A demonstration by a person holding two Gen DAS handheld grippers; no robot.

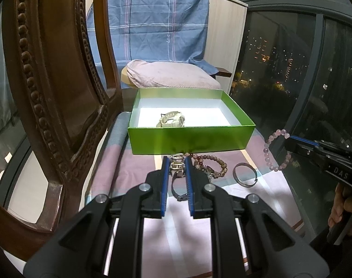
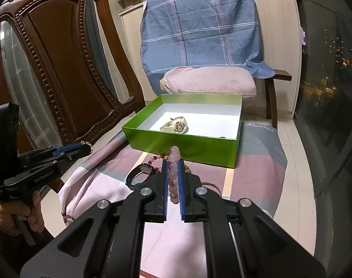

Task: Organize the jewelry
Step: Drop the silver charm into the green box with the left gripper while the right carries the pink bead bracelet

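Note:
A green box [image 1: 190,140] with a white inside holds a cream watch [image 1: 170,120]. My left gripper [image 1: 177,159] is shut on a metal watch [image 1: 177,165] just in front of the box's near wall, and the grey strap hangs below the pads. To the right, my right gripper [image 1: 289,139] holds a pink bead bracelet [image 1: 268,155] up off the cloth. In the right wrist view the right gripper [image 2: 173,161] is shut on that pink bracelet [image 2: 173,173], close to the box [image 2: 183,143]. A brown bead bracelet [image 1: 218,165] and a metal bangle [image 1: 244,173] lie on the cloth.
A carved wooden chair [image 1: 55,106] stands close on the left. Behind the box, another chair carries a pink cushion [image 1: 171,75] and a blue plaid cloth [image 1: 150,23]. Dark window glass [image 1: 291,58] runs along the right. A dark bangle [image 2: 141,176] and red beads [image 2: 154,158] lie near the right gripper.

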